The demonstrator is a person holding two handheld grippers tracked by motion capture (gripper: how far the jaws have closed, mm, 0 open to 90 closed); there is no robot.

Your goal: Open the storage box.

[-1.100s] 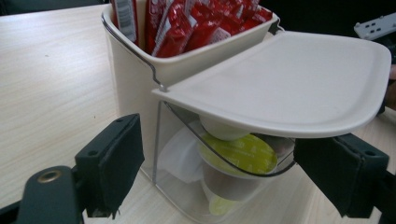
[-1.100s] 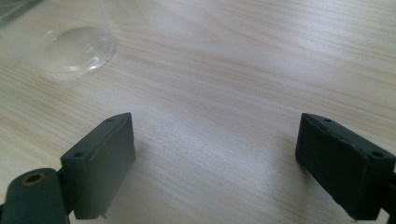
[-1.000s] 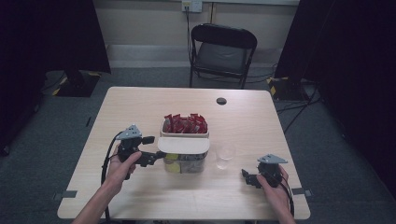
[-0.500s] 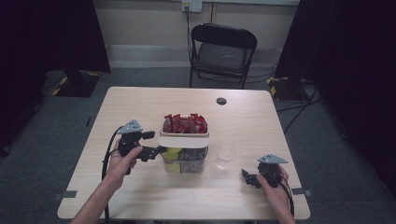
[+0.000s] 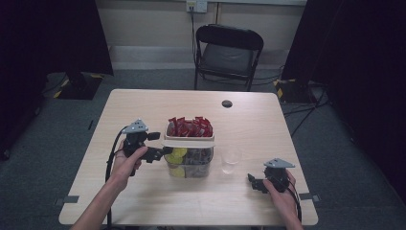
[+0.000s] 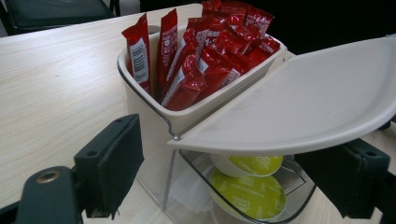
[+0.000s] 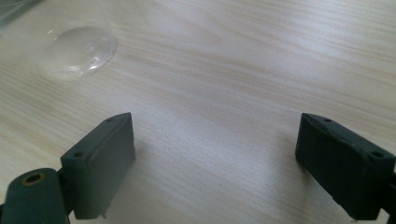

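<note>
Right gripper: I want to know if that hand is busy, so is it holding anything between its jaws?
No, the right gripper is open over bare table.

Recording lab, black curtains [image 5: 52,38], lone table [image 5: 143,103], folding chair [image 5: 227,55], taped floor cables [image 5: 299,96]

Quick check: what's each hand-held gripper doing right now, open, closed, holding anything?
Left hand-held gripper: open, jaws astride the container, holding nothing.
Right hand-held gripper: open, empty, over the table.

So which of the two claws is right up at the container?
The left claw, open at the clear container under its white lid. The right claw rests on bare table, away from it.
</note>
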